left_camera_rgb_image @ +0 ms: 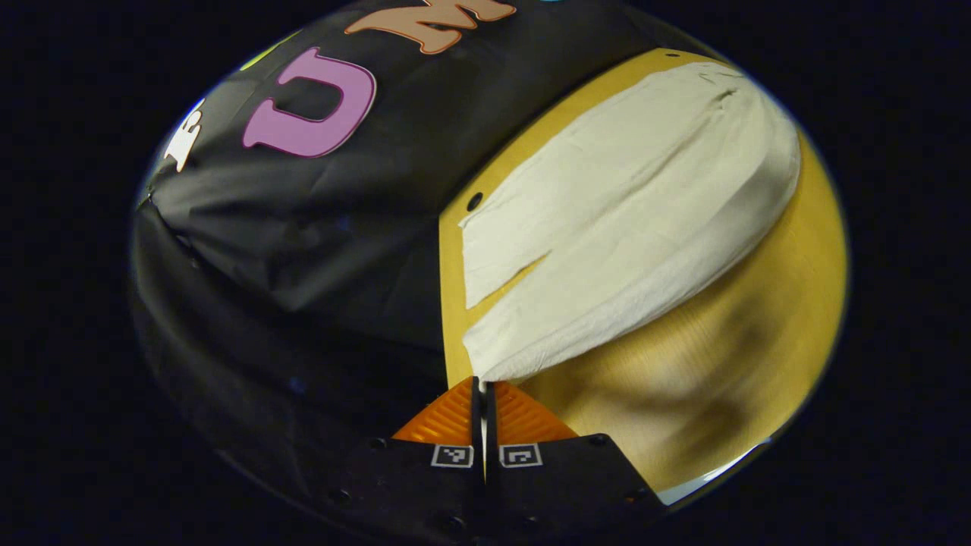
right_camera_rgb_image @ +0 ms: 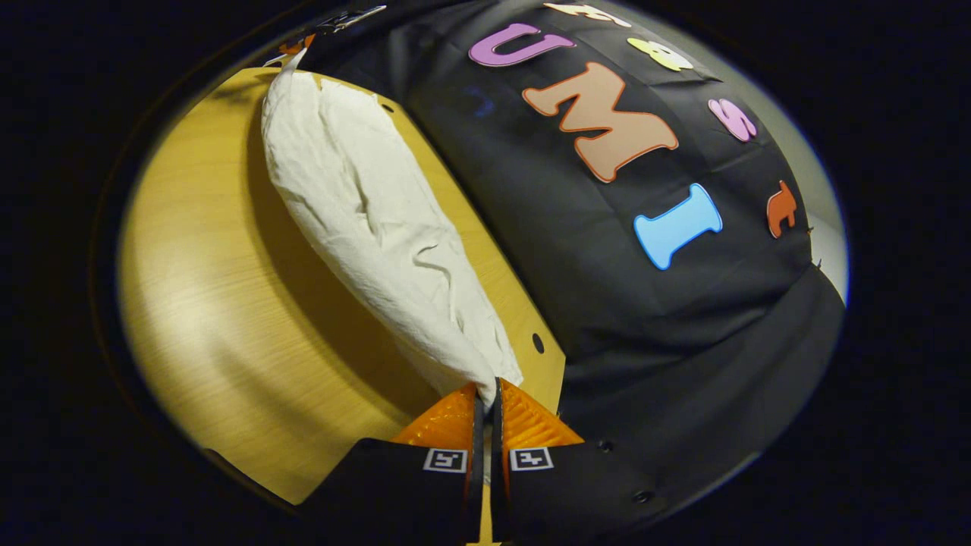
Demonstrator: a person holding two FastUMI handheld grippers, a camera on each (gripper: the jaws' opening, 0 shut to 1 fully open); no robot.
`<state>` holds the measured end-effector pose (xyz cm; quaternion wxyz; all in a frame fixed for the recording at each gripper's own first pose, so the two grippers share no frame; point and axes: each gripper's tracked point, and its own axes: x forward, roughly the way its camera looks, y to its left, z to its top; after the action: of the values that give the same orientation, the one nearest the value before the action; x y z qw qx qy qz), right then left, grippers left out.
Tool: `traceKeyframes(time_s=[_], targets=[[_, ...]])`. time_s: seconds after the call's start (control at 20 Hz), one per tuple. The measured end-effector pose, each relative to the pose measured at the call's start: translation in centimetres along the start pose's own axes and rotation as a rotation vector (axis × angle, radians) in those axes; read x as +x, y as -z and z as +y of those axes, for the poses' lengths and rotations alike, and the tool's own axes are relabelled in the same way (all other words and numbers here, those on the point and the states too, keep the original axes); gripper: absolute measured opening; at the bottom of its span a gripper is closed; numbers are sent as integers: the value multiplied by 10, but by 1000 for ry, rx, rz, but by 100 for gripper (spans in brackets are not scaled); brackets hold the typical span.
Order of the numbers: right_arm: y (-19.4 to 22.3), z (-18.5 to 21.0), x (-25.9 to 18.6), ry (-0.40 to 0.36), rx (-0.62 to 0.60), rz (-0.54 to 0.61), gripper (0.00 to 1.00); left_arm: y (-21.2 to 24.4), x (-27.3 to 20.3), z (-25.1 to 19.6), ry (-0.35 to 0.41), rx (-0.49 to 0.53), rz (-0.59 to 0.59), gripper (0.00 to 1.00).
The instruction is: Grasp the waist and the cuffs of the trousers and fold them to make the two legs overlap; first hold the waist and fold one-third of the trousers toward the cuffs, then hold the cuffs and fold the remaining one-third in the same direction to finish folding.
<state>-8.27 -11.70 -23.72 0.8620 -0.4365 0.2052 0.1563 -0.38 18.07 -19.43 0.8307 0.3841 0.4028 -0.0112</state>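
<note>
Trousers (left_camera_rgb_image: 630, 205), centre frame on table (left_camera_rgb_image: 758, 356): left gripper (left_camera_rgb_image: 483, 383), right gripper (right_camera_rgb_image: 485, 388) clamped on cloth. Leg-overlap fold likely underway; next, lay flat.

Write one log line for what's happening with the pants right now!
left gripper: shut on cream fabric trousers | right gripper: shut on trousers | trousers: lifted, partly over yellow wooden table | stage: leg-overlap fold

Wooden table (left_camera_rgb_image: 758, 364) under warm light — black cloth wall (right_camera_rgb_image: 645, 303) behind it.
</note>
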Motion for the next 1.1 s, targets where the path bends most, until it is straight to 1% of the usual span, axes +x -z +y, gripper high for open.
traceKeyframes(time_s=[0.1, 0.2, 0.25, 0.4, 0.45, 0.6, 0.65, 0.7, 0.75, 0.9, 0.95, 1.1], targets=[[-8, -17, 7, 30, 53, -17, 6, -26, -6, 12, -40, -7, -31, 0], [-17, -35, 14, 70, 100, -28, 6, -52, -5, 29, -90, 5, -61, 0], [-19, -44, 17, 90, 125, -24, 6, -60, -1, 34, -103, -7, -75, 0], [-28, -60, 29, 138, 200, -5, 6, -82, 21, 48, -112, -61, -107, 0], [-32, -63, 32, 153, 212, 5, 9, -89, 30, 53, -114, -71, -113, 0], [-42, -72, 44, 186, 216, 25, 9, -115, 56, 69, -109, -98, -149, 0], [-46, -74, 49, 195, 215, 34, 6, -124, 66, 74, -106, -101, -162, 0], [-48, -76, 53, 201, 217, 41, 4, -133, 76, 78, -104, -99, -174, 0], [-52, -76, 57, 208, 219, 45, 7, -140, 83, 79, -100, -92, -187, 0], [-63, -84, 87, 235, 217, 57, 6, -168, 108, 86, -83, -78, -226, 0], [-66, -86, 95, 243, 221, 66, 4, -177, 117, 87, -78, -72, -239, 0], [-67, -88, 121, 256, 235, 88, 4, -202, 141, 86, -72, -54, -280, 0]])
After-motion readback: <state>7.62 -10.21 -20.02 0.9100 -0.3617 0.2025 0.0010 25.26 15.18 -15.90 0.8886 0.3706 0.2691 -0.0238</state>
